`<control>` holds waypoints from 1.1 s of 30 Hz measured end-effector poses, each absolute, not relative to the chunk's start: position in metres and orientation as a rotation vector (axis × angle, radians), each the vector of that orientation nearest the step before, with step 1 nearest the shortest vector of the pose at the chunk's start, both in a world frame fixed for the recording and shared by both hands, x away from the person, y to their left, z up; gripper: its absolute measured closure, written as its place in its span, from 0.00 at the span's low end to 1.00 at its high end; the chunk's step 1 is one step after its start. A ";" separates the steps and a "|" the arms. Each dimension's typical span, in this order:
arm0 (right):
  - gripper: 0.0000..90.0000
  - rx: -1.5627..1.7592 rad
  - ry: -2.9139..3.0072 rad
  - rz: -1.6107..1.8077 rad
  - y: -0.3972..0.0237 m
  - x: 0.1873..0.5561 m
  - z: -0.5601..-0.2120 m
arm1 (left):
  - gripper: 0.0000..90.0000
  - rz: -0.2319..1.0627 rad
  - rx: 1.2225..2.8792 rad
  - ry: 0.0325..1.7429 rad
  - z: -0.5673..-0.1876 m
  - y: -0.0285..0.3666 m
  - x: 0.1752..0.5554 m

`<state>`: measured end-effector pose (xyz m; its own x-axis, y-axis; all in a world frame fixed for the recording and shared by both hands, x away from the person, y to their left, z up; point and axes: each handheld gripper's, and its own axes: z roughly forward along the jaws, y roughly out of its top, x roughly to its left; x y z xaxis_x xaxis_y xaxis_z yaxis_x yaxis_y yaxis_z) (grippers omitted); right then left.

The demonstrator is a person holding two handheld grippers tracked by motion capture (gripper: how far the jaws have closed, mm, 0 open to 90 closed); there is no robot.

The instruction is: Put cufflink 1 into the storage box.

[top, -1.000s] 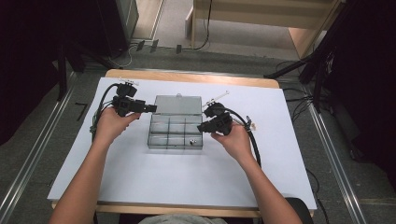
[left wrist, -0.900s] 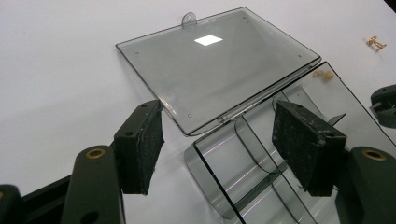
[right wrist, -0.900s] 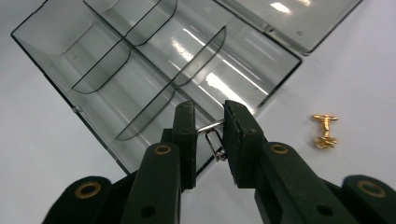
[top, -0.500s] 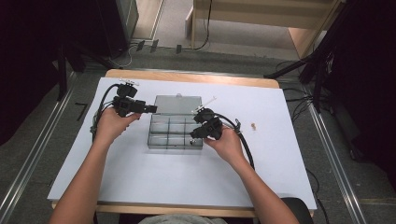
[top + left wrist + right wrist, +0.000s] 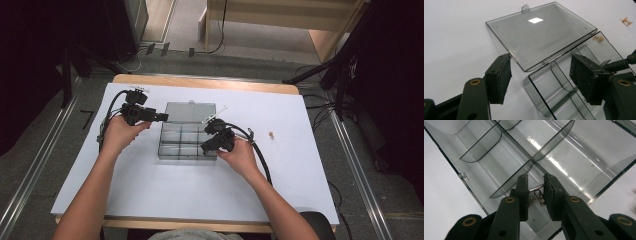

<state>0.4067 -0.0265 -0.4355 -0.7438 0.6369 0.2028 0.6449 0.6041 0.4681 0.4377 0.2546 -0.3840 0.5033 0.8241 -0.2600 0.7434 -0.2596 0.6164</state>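
High view: we see a clear smoked-plastic compartment box (image 5: 186, 141) on the white sheet covering the table (image 5: 300, 165), its hinged transparent lid (image 5: 190, 112) folded flat away from the person. The left tool (image 5: 162, 117) sits at the box's far left corner, seemingly to steady it. The right tool (image 5: 204, 146) dips into the near right compartment. A small gold-coloured metal clasp (image 5: 271, 135) lies loose on the sheet, well apart to the right; we judge it waits its turn.

Left gripper view: the left tool (image 5: 541, 72) stands wide, its black pads either side of the box's corner by the hinge, gripping nothing as far as we can tell. The lid (image 5: 541, 35) lies flat, its tab pointing away. Another gold clasp (image 5: 598, 38) rests in a far compartment, and two more (image 5: 627, 21) lie on the sheet beyond.

Right gripper view: the right tool (image 5: 535, 191) is narrow, and a small silver wire clip (image 5: 537, 195) sits between the pads, low over the compartment floor beside a curved divider (image 5: 511, 180). The jaws have just been easing apart a little; whether the pads press the clip we cannot tell for certain, though it looks held. We judge this a drop-off: low, so the clip will not bounce out.
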 end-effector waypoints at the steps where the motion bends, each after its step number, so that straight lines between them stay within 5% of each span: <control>1: 0.83 -1.116 -2.797 -0.828 -0.027 0.407 -0.436 | 0.39 0.147 2.047 1.280 -0.384 0.255 0.438; 33: 0.74 -1.318 -2.775 -0.958 -0.079 0.426 -0.410 | 0.39 0.155 2.038 1.289 -0.383 0.257 0.438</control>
